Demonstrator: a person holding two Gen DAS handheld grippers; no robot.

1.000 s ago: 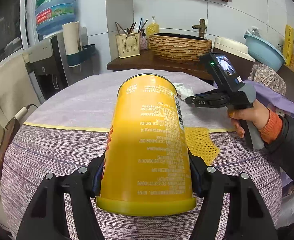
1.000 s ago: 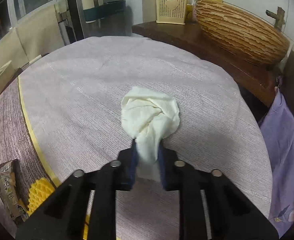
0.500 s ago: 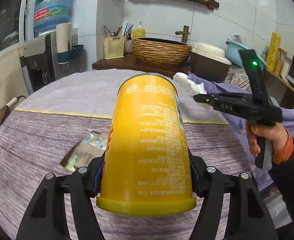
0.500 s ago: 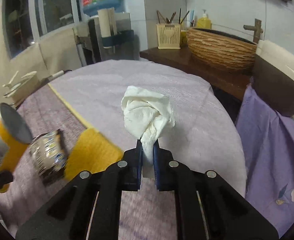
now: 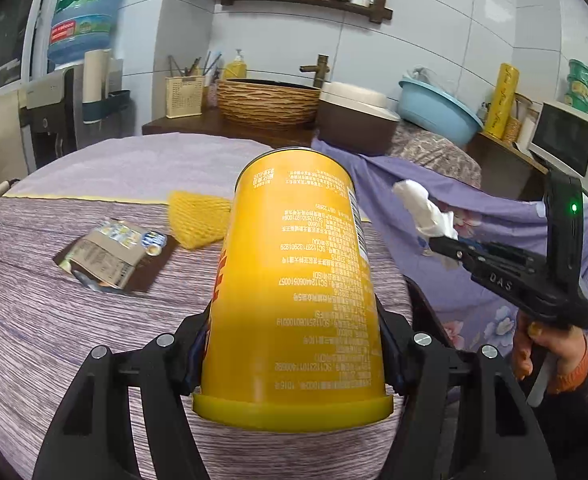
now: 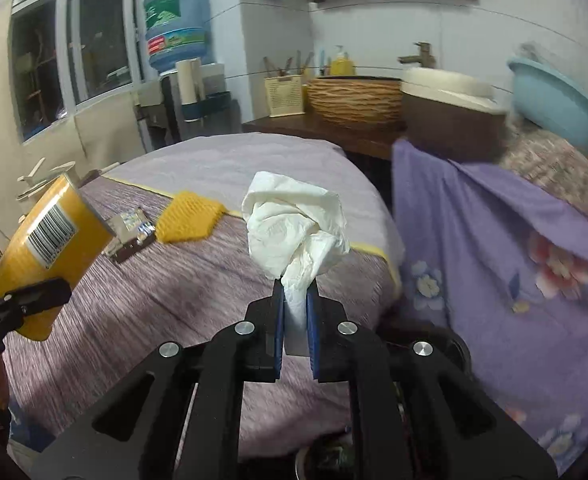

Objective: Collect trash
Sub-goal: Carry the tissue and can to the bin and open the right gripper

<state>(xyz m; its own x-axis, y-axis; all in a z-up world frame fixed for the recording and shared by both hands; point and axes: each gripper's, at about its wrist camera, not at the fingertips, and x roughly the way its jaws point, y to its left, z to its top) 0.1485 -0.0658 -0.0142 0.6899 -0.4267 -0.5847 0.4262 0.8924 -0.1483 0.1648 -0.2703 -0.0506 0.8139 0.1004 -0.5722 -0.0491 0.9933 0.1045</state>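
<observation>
my left tool (image 5: pixel 294 344) is clamped on the yellow can (image 5: pixel 294 280), my right tool (image 6: pixel 296 312) on the crumpled tissue (image 6: pixel 294 224), both lifted. the wrapper (image 5: pixel 109 256) and yellow net (image 5: pixel 197 220) still lie on the counter (image 5: pixel 53 320).

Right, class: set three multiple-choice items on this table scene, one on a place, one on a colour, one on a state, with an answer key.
1. Where does the crumpled snack wrapper lie?
A on the table
B on the wall shelf
C in the blue basin

2. What colour is the can in the left tongs?
A green
B yellow
C red

3. How are the right tongs?
A wide open, empty
B shut on a spoon
C shut on a white tissue

Key: 1A, it lies on the cloth beside the yellow mesh; 2B, its wall is yellow; 3C, the tissue is pinched.
</observation>
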